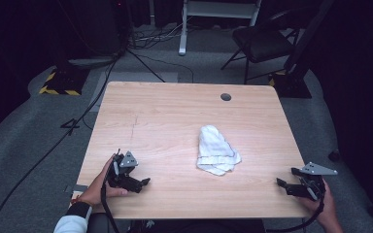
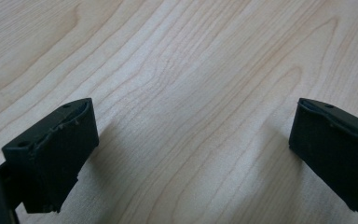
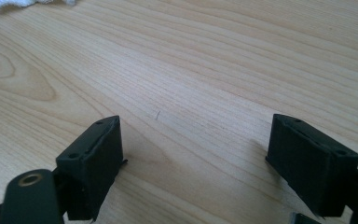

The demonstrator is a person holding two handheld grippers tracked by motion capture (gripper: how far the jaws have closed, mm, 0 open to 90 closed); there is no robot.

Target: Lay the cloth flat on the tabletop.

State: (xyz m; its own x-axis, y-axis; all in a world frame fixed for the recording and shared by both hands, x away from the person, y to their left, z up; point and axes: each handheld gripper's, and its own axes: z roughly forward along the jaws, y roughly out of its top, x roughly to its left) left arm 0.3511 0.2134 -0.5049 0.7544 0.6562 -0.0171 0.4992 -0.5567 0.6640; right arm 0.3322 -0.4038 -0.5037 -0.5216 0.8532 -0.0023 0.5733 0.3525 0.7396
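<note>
Two grippers rest low at the counter's near edge, the left gripper and the right gripper both with jaws spread and empty, seemingly poised to start. Between them, farther in and right of centre, a white cloth lies bunched, its long axis running near to far, narrow end pointing away.

In the high view you see the table evenly lit from above while the frame's edges fall to near black and the outlines bow slightly, whereas in both gripper views the near jaws are soft-focused and cast faint, diffuse shadows on sharp, glare-free wood grain.
</note>
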